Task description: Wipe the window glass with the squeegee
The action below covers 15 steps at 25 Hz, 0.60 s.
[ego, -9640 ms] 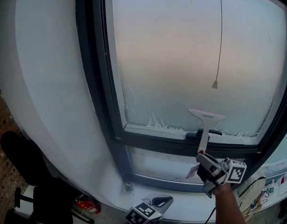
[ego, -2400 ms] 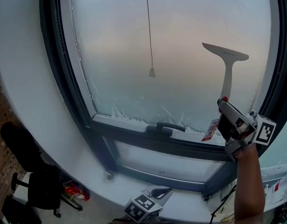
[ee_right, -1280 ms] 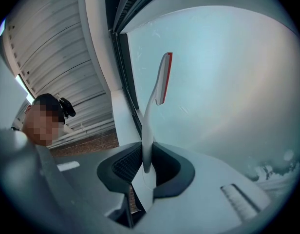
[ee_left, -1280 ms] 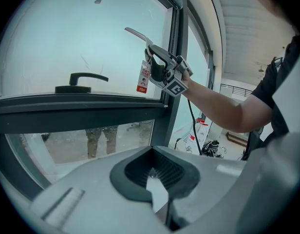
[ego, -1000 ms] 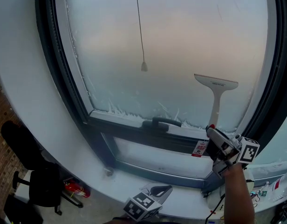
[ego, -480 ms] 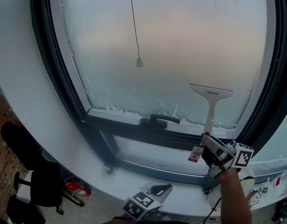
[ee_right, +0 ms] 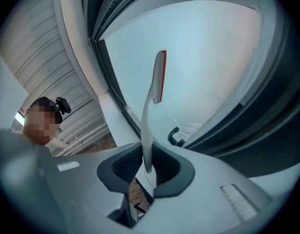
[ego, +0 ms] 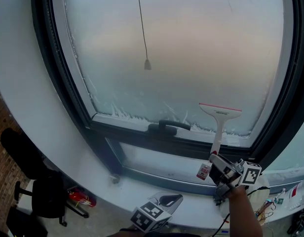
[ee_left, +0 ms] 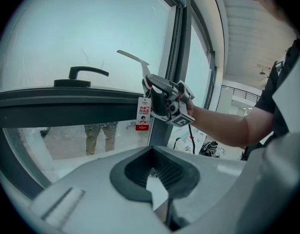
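Closest in, at the bottom edge of the head view, the left gripper (ego: 171,200) hangs low over the white window sill (ego: 93,179) with its marker cube turned up. Its own view shows the grey fingers (ee_left: 82,189) drawn together with nothing between the dark pads, only a pale sliver of gap. To the right and a little further out, the right gripper (ego: 214,158) points up at the window on the person's bare forearm (ego: 241,214). Its fingers (ee_right: 111,167) are clamped on the lower end of the handle of the white plastic squeegee with a red rubber edge (ego: 220,116). A small red-and-white paper tag (ego: 203,172) dangles just beside this gripper. The squeegee stands nearly upright, and its crossbar head sits at the bottom of the frosted window glass (ego: 191,48), just above the lower rail of the dark window frame (ego: 68,93) and to the right of the black lever window handle (ego: 166,127). Whether the blade presses on the pane cannot be told. Higher on the glass a thin cord with a small weight (ego: 147,64) hangs down. Far below on the left, a black office chair (ego: 28,181) stands on the floor.
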Available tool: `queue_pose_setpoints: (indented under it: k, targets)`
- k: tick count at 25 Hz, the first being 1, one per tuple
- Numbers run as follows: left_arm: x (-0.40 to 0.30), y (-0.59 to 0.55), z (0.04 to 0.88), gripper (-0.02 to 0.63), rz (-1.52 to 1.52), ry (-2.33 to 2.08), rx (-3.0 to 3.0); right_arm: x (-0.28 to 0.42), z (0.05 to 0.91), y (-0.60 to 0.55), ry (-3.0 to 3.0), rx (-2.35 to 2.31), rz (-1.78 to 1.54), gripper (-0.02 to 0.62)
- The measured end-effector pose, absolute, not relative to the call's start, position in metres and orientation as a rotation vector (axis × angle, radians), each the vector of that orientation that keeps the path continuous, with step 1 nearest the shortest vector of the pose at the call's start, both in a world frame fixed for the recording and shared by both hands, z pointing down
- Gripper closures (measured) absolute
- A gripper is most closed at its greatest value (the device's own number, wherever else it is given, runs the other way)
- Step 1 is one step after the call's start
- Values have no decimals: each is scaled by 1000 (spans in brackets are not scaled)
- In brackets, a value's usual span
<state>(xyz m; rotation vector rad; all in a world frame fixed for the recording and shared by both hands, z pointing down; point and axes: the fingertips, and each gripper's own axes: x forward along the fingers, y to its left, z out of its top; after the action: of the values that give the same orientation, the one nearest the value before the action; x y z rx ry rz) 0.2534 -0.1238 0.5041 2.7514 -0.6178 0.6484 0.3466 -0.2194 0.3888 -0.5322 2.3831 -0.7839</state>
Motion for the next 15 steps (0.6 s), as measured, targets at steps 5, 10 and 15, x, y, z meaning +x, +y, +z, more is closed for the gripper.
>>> queue_pose_setpoints:
  k: [5, 10, 15]
  targets:
    - [254, -125, 505, 606, 651, -615, 2751, 346, 403, -218, 2373, -540, -816, 511]
    - [254, -125, 506, 606, 659, -611, 2749, 345, 416, -216, 2364, -551, -845, 511]
    - [254, -128, 508, 606, 664, -614, 2747, 343, 430, -215, 2354, -554, -884, 509]
